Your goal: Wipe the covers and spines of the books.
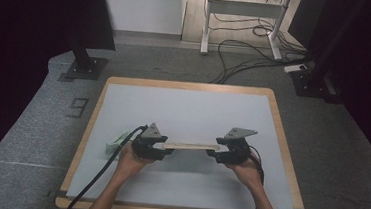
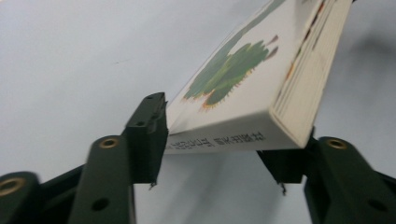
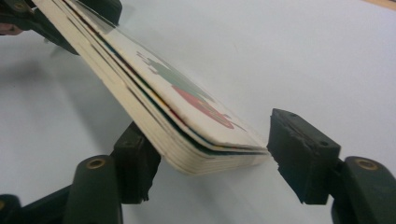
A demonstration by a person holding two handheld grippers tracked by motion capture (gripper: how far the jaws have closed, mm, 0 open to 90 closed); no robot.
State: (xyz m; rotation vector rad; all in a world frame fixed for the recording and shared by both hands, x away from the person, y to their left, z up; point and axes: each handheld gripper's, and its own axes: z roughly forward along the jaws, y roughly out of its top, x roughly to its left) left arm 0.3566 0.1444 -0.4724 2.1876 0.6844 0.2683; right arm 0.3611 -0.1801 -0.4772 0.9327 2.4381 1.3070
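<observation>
A thick board book (image 1: 190,146) with a pale cover and a green picture (image 2: 233,70) stretches tilted between my two grippers, over the grey table mat (image 1: 193,110). My left gripper (image 1: 166,145) has one end of the book between its jaws (image 2: 219,149). The book's corners lie against the pads, which stand apart and do not squeeze it. My right gripper (image 1: 216,149) is at the other end (image 3: 210,158). Its left pad (image 3: 135,163) sits under the book (image 3: 154,93), and its right pad (image 3: 299,154) stands just off the book's edge.
A pale green cloth (image 1: 116,143) lies on the mat just left of my left hand. The mat covers a wooden table (image 1: 283,142). Beyond the table are stand feet (image 1: 83,69), a desk frame (image 1: 241,8) and loose cables (image 1: 247,59) on the floor.
</observation>
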